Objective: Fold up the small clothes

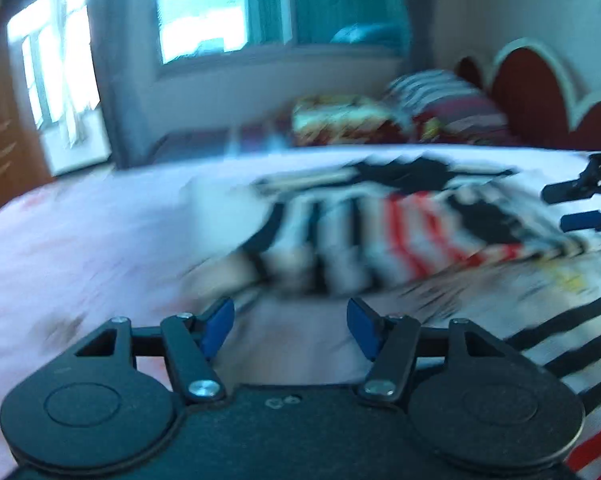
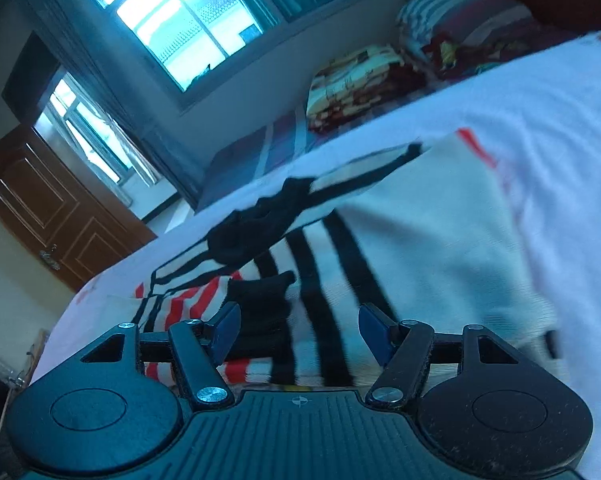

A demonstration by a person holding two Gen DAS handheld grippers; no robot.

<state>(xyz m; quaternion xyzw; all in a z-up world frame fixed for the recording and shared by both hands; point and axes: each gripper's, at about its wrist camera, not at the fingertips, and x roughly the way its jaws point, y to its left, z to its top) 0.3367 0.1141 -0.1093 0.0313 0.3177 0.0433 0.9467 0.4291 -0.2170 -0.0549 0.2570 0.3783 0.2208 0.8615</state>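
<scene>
From the left wrist, the left gripper [image 1: 290, 330] hovers low over the bed [image 1: 80, 240], jaws apart with nothing between the blue pads [image 1: 218, 332]. Just ahead lies the striped garment [image 1: 380, 232], white with black and red bands, partly folded and blurred. The right gripper [image 1: 572, 206] shows at the right edge, its jaws apart beside the cloth. No writing can be read.

From the right wrist, the right gripper [image 2: 298, 334] has its jaws open and empty above the striped garment [image 2: 340, 248], which is spread on the bed [image 2: 560, 140]. Folded blankets [image 2: 356, 84] sit beyond, near a window [image 2: 180, 16] and a wooden door [image 2: 52, 208].
</scene>
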